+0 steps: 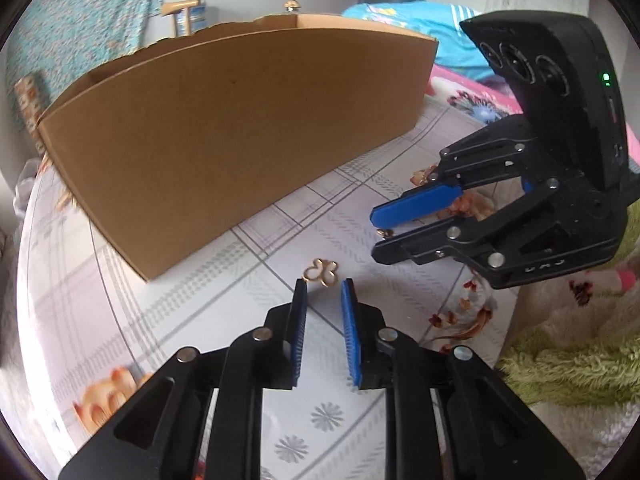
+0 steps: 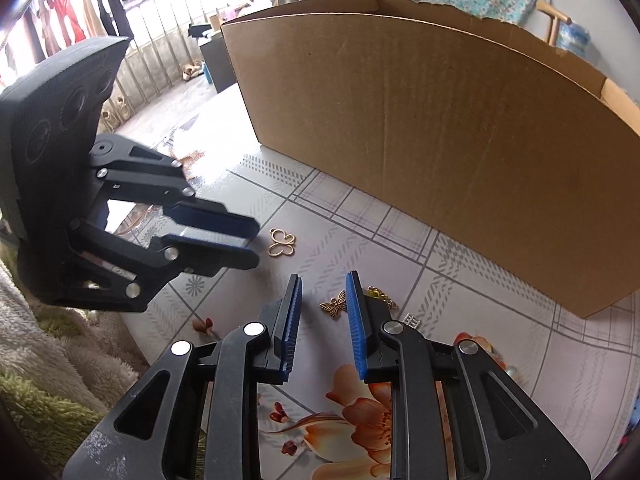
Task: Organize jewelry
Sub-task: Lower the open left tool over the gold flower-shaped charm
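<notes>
Your left gripper [image 1: 323,285] points down at the table [image 1: 224,308], its 2 blue-padded fingers [image 1: 299,320] set a narrow gap apart with nothing between them. The gold outline butterfly charm [image 1: 321,273] lies flat on the table just beyond the fingertips, not touched by either pad. From the right wrist view the same outline charm [image 2: 282,242] sits just past the tips of your left gripper [image 2: 256,246], near but apart from them.

Your right gripper [image 2: 323,283] also points down at the table [image 2: 400,248], and its fingers [image 2: 354,320] stand narrowly apart. No pad presses on anything. A small solid gold butterfly charm [image 2: 335,305] lies on the table near the inner face of the right-hand finger; contact cannot be confirmed. More gold pieces [image 2: 380,295] lie just behind that finger, partly hidden. A small silver rhinestone piece [image 2: 411,322] lies beside them.

In the left wrist view, your right gripper [image 1: 374,236] shows 1 blue finger above 1 black finger, with a small gold piece [image 1: 385,233] at the tips. Whether it is held cannot be determined from this angle.

A tall open cardboard box [image 1: 224,128] stands on the table behind both grippers, well apart from the charms. The table carries a grey plaid, flower-printed cover. A green and cream shaggy blanket [image 1: 560,360] lies at the table edge.
</notes>
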Available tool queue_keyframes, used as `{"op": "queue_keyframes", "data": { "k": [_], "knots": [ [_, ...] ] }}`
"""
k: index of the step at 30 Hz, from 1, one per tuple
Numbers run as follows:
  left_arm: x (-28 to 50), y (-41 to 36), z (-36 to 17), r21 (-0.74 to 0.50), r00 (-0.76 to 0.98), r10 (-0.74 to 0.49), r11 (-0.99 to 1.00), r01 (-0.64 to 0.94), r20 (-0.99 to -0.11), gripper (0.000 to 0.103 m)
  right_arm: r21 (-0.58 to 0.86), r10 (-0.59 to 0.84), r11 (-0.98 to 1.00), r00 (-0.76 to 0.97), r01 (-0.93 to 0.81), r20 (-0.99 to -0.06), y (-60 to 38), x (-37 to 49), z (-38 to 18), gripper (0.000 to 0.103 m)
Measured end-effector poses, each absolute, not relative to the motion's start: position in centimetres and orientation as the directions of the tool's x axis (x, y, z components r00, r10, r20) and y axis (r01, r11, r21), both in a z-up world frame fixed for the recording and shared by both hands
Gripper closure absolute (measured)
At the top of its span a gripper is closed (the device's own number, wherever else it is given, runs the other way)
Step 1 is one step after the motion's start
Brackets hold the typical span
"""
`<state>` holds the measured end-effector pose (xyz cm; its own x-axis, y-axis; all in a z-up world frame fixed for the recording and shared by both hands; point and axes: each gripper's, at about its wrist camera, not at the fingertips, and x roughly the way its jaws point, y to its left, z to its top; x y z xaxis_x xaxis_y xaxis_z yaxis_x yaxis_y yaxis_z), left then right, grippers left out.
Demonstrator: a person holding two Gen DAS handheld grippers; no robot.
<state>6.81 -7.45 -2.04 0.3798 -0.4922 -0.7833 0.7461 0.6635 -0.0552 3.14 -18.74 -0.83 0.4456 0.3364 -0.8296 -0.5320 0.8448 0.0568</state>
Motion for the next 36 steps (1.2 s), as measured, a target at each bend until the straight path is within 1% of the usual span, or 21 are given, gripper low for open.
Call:
{"op": "queue_keyframes", "data": {
  "k": [3, 9, 15, 24, 31, 36],
  "knots": [
    [7.5, -7.6, -2.0, -0.03, 0.384, -0.472, 0.66, 0.75, -0.793, 0.083, 0.061, 0.34, 0.847, 0.449, -0.529, -0.827, -19.2, 2.9, -0.6, 0.082],
    [7.9, -8.4, -2.0, 0.004, 0.377, -0.457, 0.633, 0.775, -0.806, 0.083, 0.09, 0.358, 0.852, 0.449, -0.516, -0.819, -20.1, 2.7, -0.4, 0.082],
    [7.9, -8.6, -1.7, -0.006, 0.352, -0.447, 0.625, 0.781, -0.822, 0.083, 0.099, 0.363, 0.854, 0.449, -0.511, -0.816, -21.1, 2.7, -0.4, 0.082],
    [8.2, -9.3, -1.5, -0.057, 0.307, -0.464, 0.62, 0.783, -0.831, 0.082, 0.103, 0.361, 0.861, 0.454, -0.498, -0.815, -21.5, 2.8, -0.4, 0.082],
    [7.2, -10.1, -1.6, 0.012, 0.351, -0.427, 0.621, 0.784, -0.834, 0.082, 0.099, 0.357, 0.862, 0.457, -0.497, -0.814, -21.4, 2.6, -0.4, 0.082],
    [7.4, -10.5, -1.6, 0.006, 0.354, -0.416, 0.64, 0.768, -0.838, 0.082, 0.099, 0.357, 0.863, 0.46, -0.495, -0.813, -21.5, 2.5, -0.2, 0.082]
  ]
}}
